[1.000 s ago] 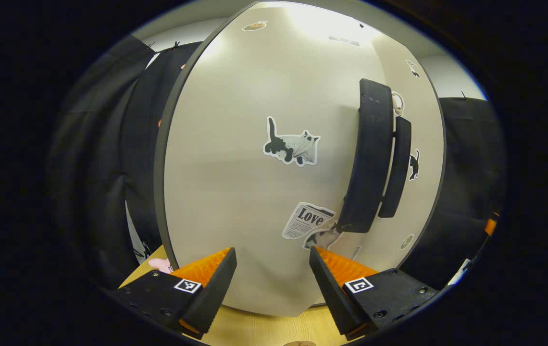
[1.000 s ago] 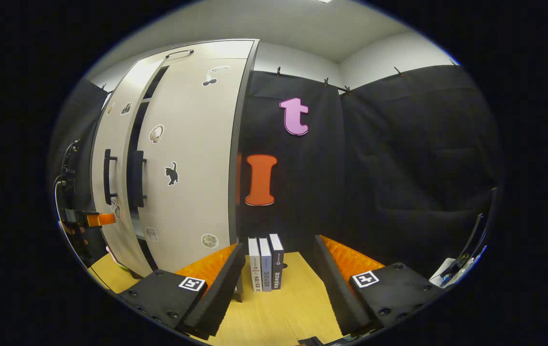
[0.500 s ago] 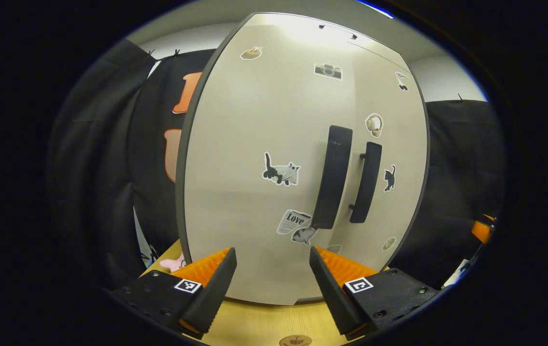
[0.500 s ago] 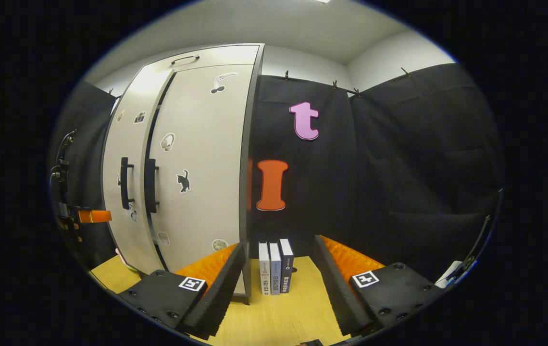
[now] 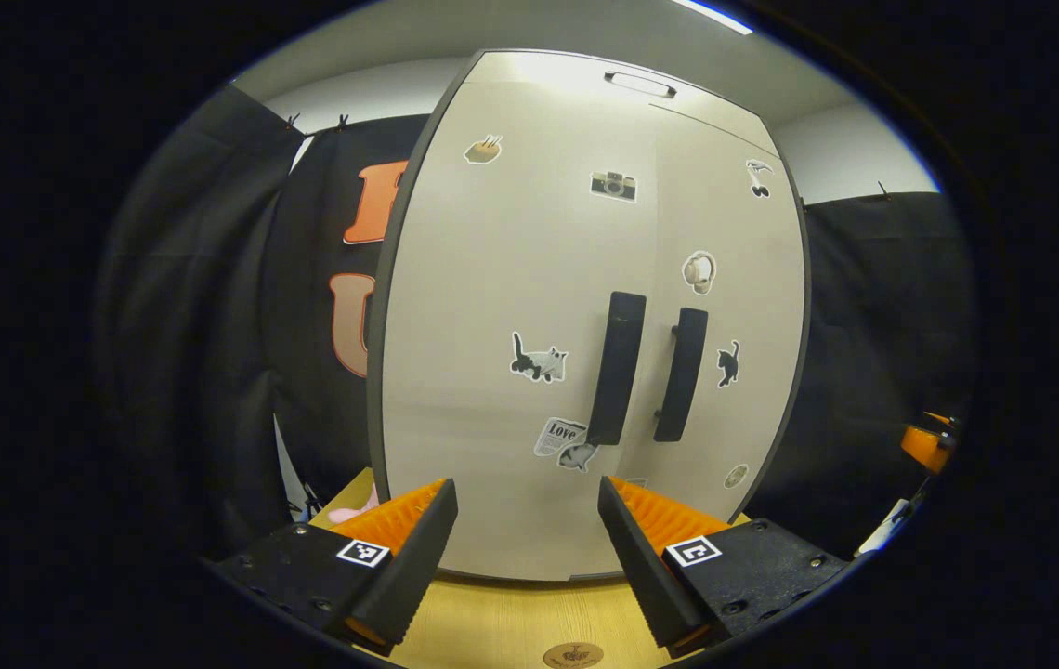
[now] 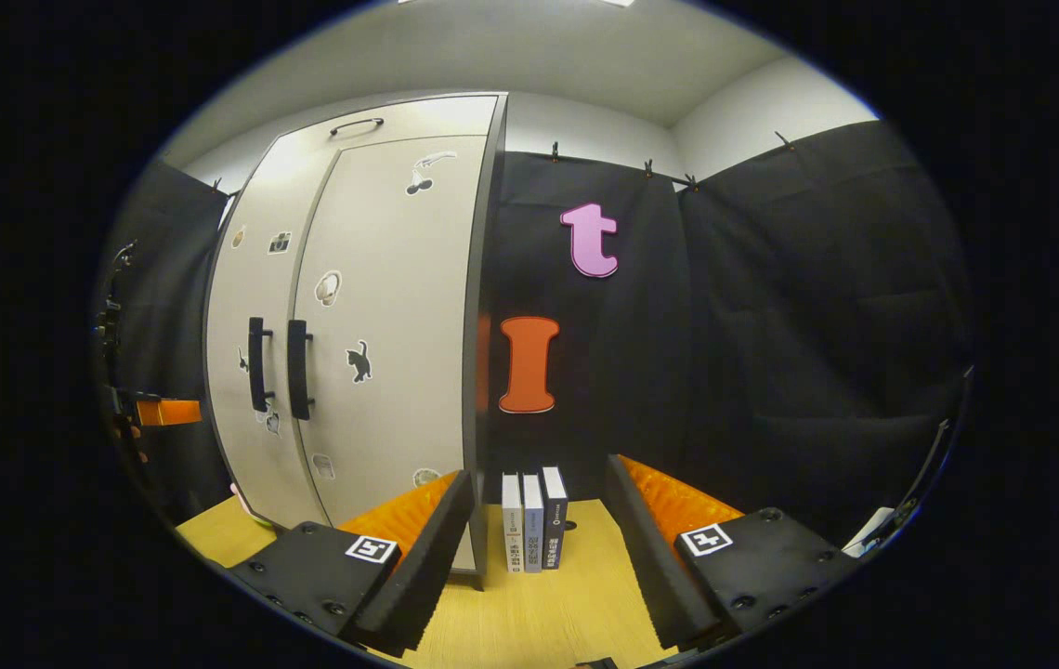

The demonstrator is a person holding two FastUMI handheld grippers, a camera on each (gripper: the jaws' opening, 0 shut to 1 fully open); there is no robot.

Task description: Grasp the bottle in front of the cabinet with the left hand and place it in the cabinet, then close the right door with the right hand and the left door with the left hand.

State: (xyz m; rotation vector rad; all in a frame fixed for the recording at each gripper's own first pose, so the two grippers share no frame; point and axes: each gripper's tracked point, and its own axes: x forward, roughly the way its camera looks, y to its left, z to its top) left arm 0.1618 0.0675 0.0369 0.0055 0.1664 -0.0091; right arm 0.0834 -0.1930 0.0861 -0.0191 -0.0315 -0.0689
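Observation:
The beige cabinet (image 5: 511,279) stands straight ahead in the left gripper view, stickers on its front. Both doors lie flush, with the left door's black handle (image 5: 616,367) and the right door's handle (image 5: 681,373) side by side. The doors hide the cabinet's inside. My left gripper (image 5: 528,548) is open and holds nothing, a short way back from the left door. In the right gripper view the cabinet (image 6: 390,279) sits to the left, and my right gripper (image 6: 534,548) is open and holds nothing, off its right corner.
Three books (image 6: 532,520) stand upright on the wooden table (image 6: 529,613) just right of the cabinet. A pink object (image 5: 353,511) lies at the cabinet's left foot. A small round disc (image 5: 572,655) rests on the table below my left gripper. Black cloth walls surround the booth.
The left door has swung fully flush with the right one. My left gripper has drawn back from the cabinet. The right gripper has barely moved.

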